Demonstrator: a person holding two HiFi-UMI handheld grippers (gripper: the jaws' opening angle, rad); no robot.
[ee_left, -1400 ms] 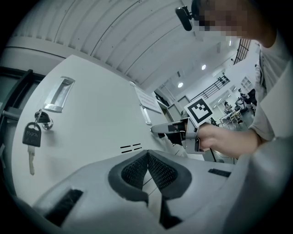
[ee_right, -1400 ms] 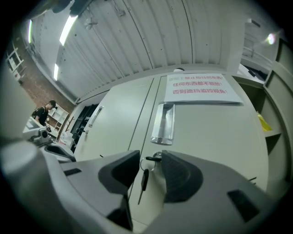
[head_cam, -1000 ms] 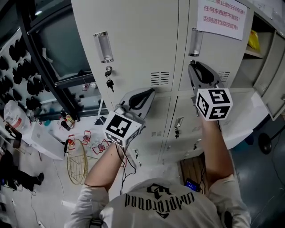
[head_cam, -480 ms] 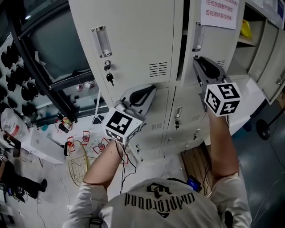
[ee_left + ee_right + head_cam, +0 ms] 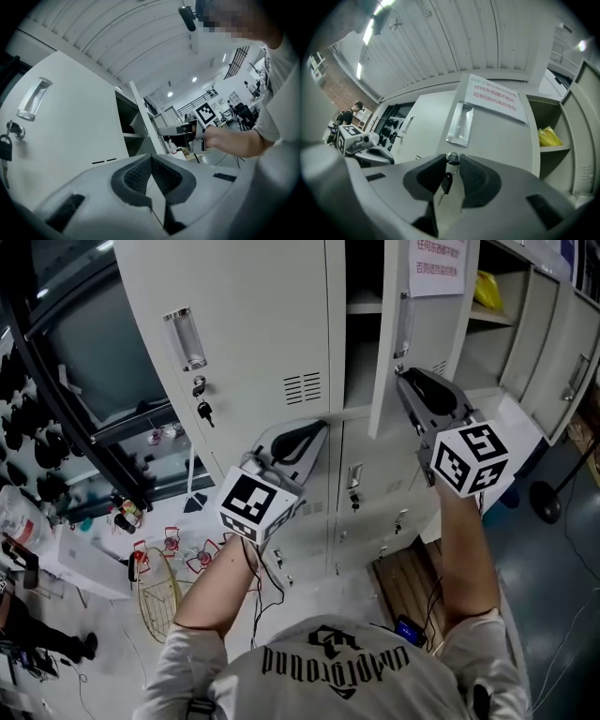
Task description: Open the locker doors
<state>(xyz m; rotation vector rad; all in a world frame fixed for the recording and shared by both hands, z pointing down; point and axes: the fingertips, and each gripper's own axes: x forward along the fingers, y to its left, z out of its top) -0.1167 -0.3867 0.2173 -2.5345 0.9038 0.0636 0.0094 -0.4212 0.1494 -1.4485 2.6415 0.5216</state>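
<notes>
The left gripper [image 5: 151, 161] sits below the ajar locker door [image 5: 143, 117], its dark pads meeting at the tips with nothing between them. Left of that door is a closed door [image 5: 70, 136] with a recessed handle [image 5: 33, 98] and hanging keys [image 5: 5, 143]. Right of it is the right gripper [image 5: 162, 130], level in a hand [image 5: 220, 138].

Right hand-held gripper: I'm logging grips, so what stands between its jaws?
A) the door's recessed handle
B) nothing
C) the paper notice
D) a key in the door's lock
D: the right gripper view shows the right hand-held gripper with its jaws closed at the door's lock, and the key hangs between them.
</notes>
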